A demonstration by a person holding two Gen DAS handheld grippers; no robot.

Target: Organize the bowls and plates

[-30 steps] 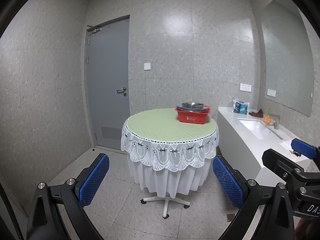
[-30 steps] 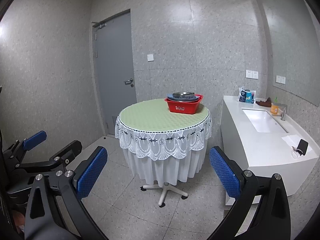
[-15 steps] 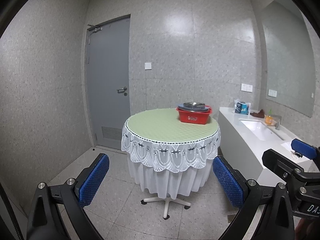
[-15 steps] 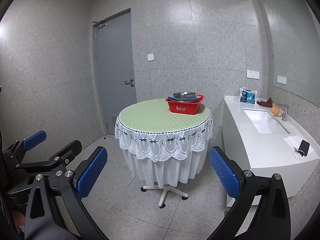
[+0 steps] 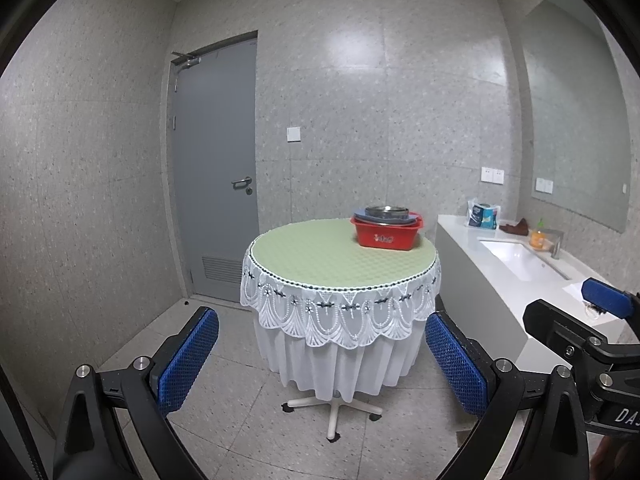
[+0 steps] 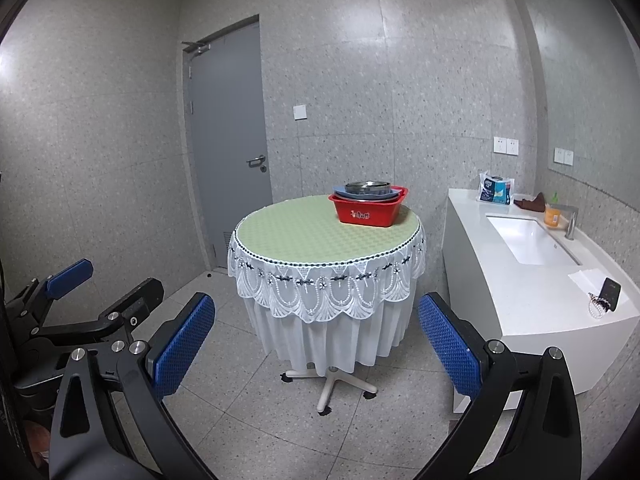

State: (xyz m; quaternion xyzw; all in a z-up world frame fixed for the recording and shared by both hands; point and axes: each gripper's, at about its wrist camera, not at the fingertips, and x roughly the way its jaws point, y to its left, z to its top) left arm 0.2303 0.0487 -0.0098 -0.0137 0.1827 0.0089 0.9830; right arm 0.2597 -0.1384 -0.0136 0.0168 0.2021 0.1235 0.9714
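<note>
A round table (image 5: 320,258) covered with a pale green checked cloth and a white lace skirt is seen in the middle of a grey-tiled room. A red rectangular plastic basin (image 5: 386,234) stands on the cloth near the table's far right edge. In the basin a stack of dishes is held: a shiny steel bowl (image 5: 386,212) sits on top of a blue plate (image 5: 362,215), and both rise above the basin's rim. How many further pieces lie beneath them cannot be told.

The left gripper (image 5: 322,364) is held low in front of the table, well apart from it, with its blue-padded fingers spread wide and nothing between them. The right gripper (image 6: 316,344) is held the same way, its jaws parted wide and empty, beside the left one.

To the right of the table a white counter (image 6: 532,292) with a sunken rectangular sink (image 6: 528,240) is seen. At the counter's far end a blue and white packet (image 6: 496,190) and an orange bottle (image 6: 552,214) are placed; near its front edge a dark phone (image 6: 610,290) lies. A grey door (image 5: 218,172) is shut behind the table.
</note>
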